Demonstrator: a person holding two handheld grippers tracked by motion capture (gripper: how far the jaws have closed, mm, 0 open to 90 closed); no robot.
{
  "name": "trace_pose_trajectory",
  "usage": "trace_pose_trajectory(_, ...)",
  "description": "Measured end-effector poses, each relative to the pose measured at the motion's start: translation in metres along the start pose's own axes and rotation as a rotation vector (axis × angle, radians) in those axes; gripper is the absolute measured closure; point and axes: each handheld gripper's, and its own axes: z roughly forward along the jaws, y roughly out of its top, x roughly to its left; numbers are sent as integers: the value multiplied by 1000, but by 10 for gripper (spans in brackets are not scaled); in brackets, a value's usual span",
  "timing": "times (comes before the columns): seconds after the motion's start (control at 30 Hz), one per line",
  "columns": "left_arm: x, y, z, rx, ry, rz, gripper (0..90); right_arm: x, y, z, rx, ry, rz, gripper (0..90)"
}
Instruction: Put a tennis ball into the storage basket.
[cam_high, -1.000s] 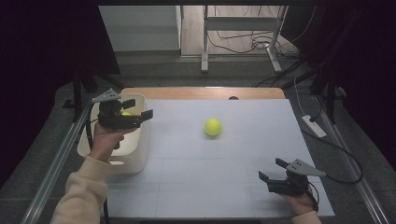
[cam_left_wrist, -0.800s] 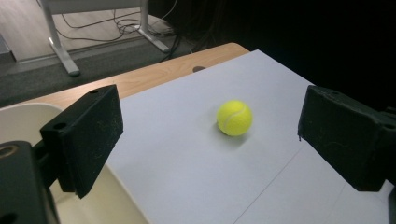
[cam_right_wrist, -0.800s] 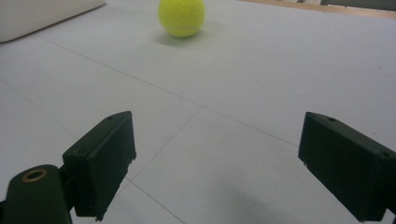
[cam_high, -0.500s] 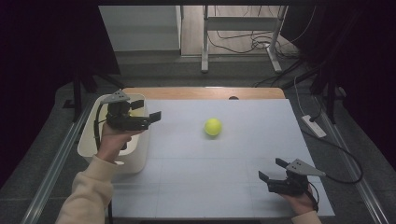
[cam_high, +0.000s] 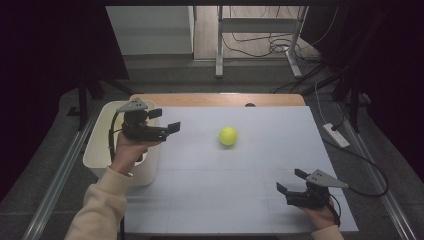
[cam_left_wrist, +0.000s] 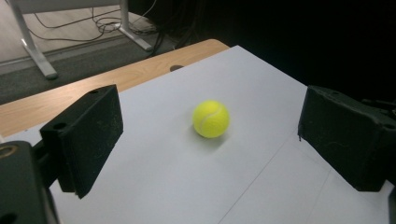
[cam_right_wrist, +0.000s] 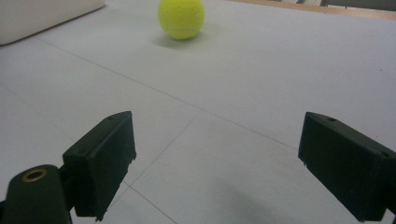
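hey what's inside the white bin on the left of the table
Little can be told. In the high view the left hand and its tongs cover much of the bin; the visible interior looks bare white. The ball lies outside on the table.

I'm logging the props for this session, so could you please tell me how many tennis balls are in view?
1. The tennis ball lies on the white table, right of the white bin. The bin's inside is partly hidden, so another may be there.

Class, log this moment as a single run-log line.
left tool: open, above white plastic bin's edge, facing ball | right tool: open, near front edge | yellow tennis ball: free on white table
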Motion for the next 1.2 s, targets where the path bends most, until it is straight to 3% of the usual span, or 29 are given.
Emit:
trace_pose_trajectory(0.53, -10, 1, 21, 27, -36, 12, 74, 1, 1, 0, -10, -2, -6, 108)
trace_pose_trajectory(1.2, -25, 5, 45, 75, -52, 41, 75, 1, 2, 0, -14, -1, -12, 108)
